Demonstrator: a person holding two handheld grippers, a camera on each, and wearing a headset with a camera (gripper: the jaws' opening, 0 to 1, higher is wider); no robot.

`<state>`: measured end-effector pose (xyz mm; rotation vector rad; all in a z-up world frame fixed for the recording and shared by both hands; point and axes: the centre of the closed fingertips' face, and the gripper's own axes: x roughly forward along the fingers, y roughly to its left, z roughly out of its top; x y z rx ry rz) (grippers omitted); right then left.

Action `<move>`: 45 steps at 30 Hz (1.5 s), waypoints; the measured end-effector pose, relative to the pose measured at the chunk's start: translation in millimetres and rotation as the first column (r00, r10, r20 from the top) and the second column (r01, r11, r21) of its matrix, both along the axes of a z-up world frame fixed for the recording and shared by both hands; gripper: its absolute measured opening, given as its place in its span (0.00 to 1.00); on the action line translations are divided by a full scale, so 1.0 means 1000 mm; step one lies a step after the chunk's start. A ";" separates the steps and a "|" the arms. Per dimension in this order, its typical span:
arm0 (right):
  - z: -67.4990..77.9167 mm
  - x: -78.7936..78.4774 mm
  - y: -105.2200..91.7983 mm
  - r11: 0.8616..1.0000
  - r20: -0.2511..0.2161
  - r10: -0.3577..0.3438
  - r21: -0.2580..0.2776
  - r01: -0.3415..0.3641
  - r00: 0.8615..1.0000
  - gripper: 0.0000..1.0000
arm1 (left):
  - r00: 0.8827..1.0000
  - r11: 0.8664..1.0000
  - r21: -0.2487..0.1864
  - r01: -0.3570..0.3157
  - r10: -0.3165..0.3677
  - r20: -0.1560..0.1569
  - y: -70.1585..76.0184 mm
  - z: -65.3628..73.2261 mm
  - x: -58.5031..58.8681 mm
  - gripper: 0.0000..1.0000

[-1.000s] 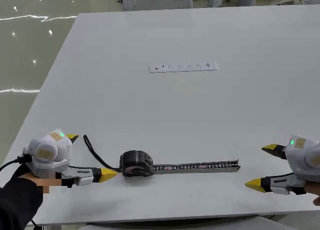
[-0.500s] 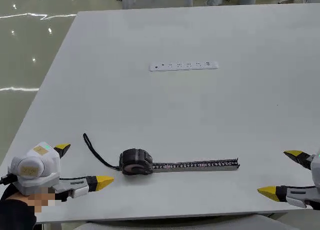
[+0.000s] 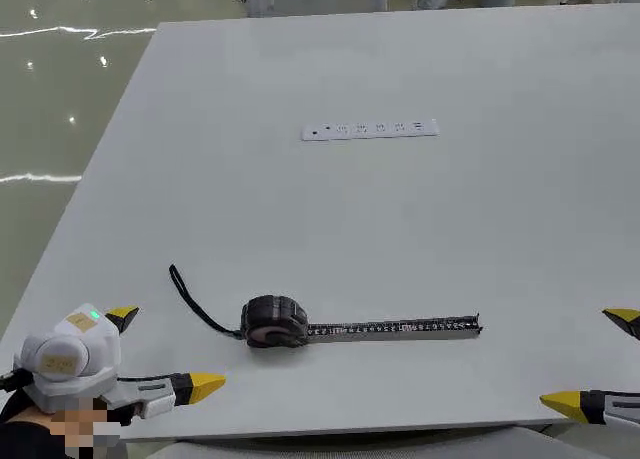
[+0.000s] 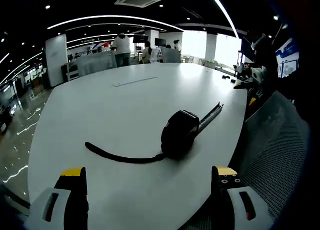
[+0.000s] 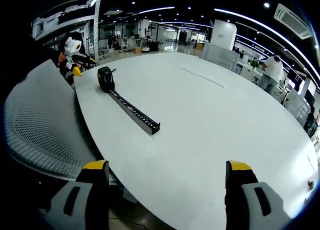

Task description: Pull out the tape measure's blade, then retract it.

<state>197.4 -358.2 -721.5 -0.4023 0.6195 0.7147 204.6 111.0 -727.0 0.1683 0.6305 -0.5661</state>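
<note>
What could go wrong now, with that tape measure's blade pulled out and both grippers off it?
1. The blade lies extended on the table, and neither the left gripper nor the right gripper holds the case; if it retracts fast, the loose case could skid or the blade's end whip.
2. The strap trails toward the left gripper and might snag a jaw on approach.
</note>
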 end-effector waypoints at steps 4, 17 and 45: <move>0.003 0.001 -0.002 1.000 0.013 -0.005 -0.002 0.005 1.000 1.00 | 1.000 1.000 -0.006 -0.004 0.004 0.004 0.001 0.001 -0.001 1.00; 0.005 0.000 -0.003 1.000 -0.012 0.015 0.003 -0.015 1.000 1.00 | 0.999 0.999 -0.030 -0.019 0.019 0.026 -0.015 0.016 0.007 1.00; 0.024 0.008 0.027 0.994 0.001 0.113 0.005 -0.113 0.994 1.00 | 0.996 0.988 -0.130 -0.085 0.088 0.016 -0.086 0.060 0.040 1.00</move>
